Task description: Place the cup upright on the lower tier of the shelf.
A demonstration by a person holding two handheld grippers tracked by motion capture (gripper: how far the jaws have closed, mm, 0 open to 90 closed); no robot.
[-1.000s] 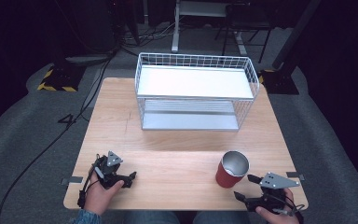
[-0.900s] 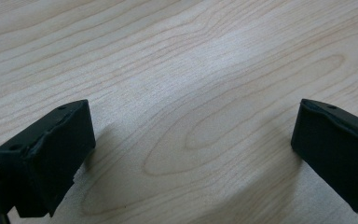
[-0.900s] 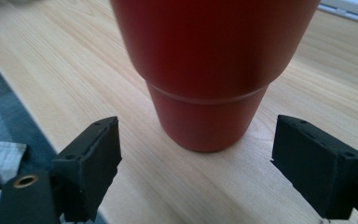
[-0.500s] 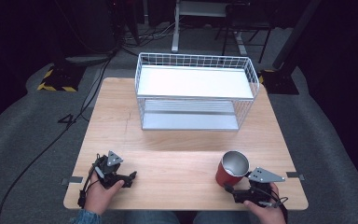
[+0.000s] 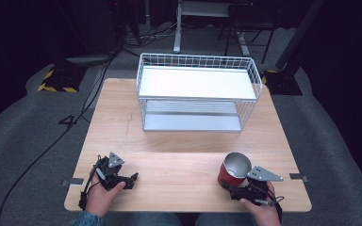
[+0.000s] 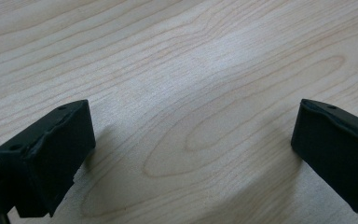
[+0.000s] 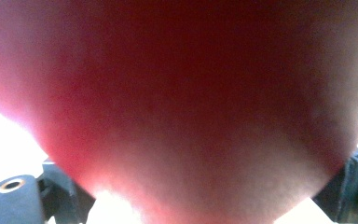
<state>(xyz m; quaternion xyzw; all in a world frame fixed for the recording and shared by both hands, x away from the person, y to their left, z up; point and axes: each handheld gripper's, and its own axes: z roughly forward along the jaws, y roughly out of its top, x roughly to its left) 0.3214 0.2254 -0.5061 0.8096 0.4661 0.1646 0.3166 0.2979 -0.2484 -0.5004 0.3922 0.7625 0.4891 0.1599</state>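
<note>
A red cup (image 5: 233,169) with a silvery inside stands upright near the table's front right. My right gripper (image 5: 228,187) sits low on the table just in front of it, jaws open and reaching along both sides of the cup's base. In the right gripper view the cup's red wall (image 7: 177,93) is very close, with a dark jaw at each bottom corner; I cannot tell whether they touch it. My left gripper (image 5: 131,181) rests at the front left of the wooden table (image 5: 179,155), open, with bare wood between its fingers (image 6: 51,154).
A white wire rack (image 5: 198,94) with a white top shelf and a lower shelf stands at the back middle of the table. Bare wood lies between it and the grippers. Dark floor, cables and stands surround the table.
My right gripper has slid left and forward to the red cup, so the cup now sits between its jaws. The left gripper has stayed put.
</note>
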